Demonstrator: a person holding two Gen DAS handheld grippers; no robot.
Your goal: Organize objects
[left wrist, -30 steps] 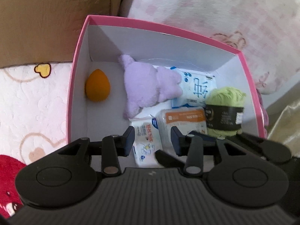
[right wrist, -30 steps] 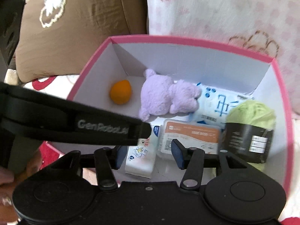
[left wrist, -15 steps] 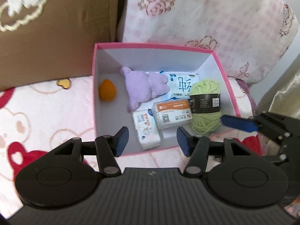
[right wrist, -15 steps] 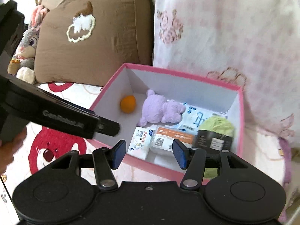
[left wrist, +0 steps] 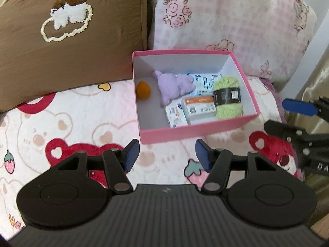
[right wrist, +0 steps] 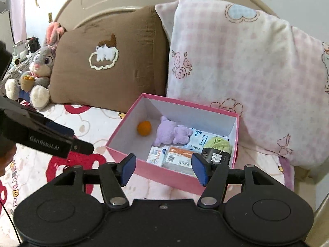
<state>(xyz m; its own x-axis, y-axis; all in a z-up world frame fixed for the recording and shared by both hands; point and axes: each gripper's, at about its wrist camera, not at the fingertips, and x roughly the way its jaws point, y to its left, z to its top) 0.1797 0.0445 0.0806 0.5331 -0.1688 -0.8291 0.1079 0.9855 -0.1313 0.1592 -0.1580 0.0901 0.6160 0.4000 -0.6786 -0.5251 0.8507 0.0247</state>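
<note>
A pink box (left wrist: 191, 132) sits on a bed with a bear and strawberry blanket (left wrist: 61, 127). The box has white walls inside, and its top is open.

Inside the box, an orange egg-shaped sponge (left wrist: 143, 90) lies alone near the left wall. Beside it lies a soft purple plush toy (left wrist: 173, 86). Behind the toy is a white and blue tissue pack (left wrist: 204, 82). A ball of green yarn (left wrist: 227, 96) with a black label fills the right side. At the front lie a small white pack (left wrist: 175, 117) and a clear box with an orange label (left wrist: 199, 108), side by side and touching.

The left gripper (left wrist: 167, 154) hangs over the blanket, in front of the box. Its jaws have just been opening, they stand about half way apart, and nothing is between them. The right gripper (right wrist: 163, 167) is also in front of the box. Its jaws have just been opening too, and they hold nothing.

A brown pillow (right wrist: 107, 65) with a white cloud picture and a pink checked pillow (right wrist: 246, 72) lean up behind the box. A grey bunny toy (right wrist: 39, 70) sits to the left of the brown pillow.
</note>
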